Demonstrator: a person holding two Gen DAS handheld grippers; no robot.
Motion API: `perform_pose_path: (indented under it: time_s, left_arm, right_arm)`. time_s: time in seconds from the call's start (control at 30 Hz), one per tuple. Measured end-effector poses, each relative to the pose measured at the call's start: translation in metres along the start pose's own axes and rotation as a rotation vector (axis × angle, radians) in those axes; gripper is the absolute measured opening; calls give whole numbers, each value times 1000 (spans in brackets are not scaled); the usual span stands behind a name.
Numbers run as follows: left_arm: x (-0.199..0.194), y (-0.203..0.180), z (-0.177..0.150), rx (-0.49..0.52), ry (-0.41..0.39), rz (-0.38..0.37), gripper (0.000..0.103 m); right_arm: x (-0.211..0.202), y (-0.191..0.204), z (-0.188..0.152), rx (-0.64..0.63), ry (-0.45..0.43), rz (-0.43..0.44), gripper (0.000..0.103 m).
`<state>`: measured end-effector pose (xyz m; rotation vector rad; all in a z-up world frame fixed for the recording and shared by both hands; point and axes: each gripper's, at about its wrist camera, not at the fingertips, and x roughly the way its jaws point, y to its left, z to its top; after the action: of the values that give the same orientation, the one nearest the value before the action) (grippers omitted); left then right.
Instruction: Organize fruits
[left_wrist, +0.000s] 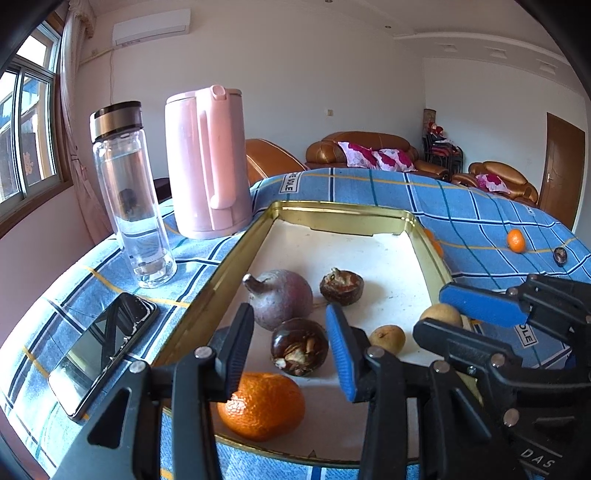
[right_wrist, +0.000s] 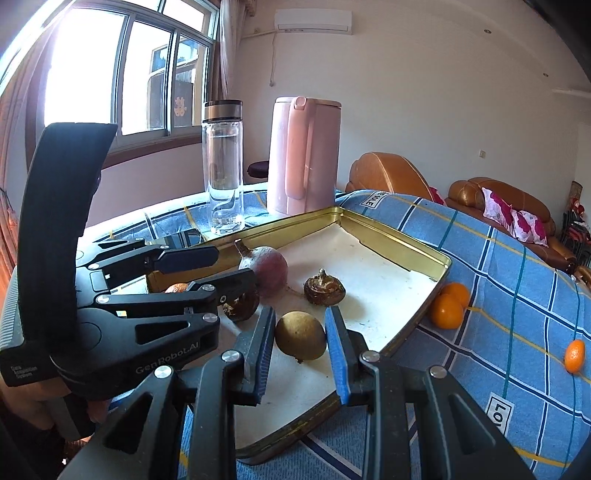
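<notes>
Inspection of the fruit table, largest item first.

1. Blue checked tablecloth: covers the whole table.
2. Shallow gold metal tray with a white liner: lies at the middle, its near edge under my claws.
3. Pink plastic kettle: stands at the tray's far left corner.
4. Clear glass bottle with a metal cap: stands upright just left of the kettle.
5. Black phone: lies flat on the cloth, left of the tray.
6. Purple-red round fruit with a stem: lies in the tray, left of centre.
7. Large orange mandarin: lies in the tray's near left corner.
8. Two small mandarins: sit on the cloth against the tray's right wall. A third mandarin lies farther right.
9. Glossy dark brown fruit: rests on the liner between the fingers of my left claw. The jaws stand apart, with a gap showing on the left side, so it is not held.
10. Second dark brown fruit: lies beyond it, apart.
11. Tan round fruit: sits at the tray's near right. My right claw is closed on it, with both blue pads against its sides. I cannot say whether it is clear of the liner.
12. Second tan fruit: lies just left of it.
</notes>
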<state>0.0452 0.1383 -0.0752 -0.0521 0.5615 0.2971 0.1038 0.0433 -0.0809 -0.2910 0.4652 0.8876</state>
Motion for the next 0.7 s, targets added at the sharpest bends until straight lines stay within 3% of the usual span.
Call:
perform_pose_path:
  time_s: [0.03,0.1,0.13,0.2,0.33,0.47,0.7]
  left_arm:
    - [0,1,0,-4,-1,5,49]
    - [-3,2,0,-16,-14,9,59]
    - [-4,3,1,-22,-19,10,62]
    - [-7,2,2,-33,-33,6,74]
    - [-12,-1,6,-37,-60,3,77]
    - [-13,-8,10,-43,-82,7,95]
    - [-9,-19,27,-41,-87,-28,99]
  right_arm:
    - [-1,-1,0,4,-1,1,35]
    - [-3,-4,-1,18,-9,0,53]
    - [-5,-7,-1,30,-14,1,54]
    - [-9,-12,-3,48,-26,4,55]
    - [-21,-25,-8,41,-42,-53,55]
    - [-24,-54,-11,81,-7,-149,55]
    - [-3,-119,-3,264,103,-222,55]
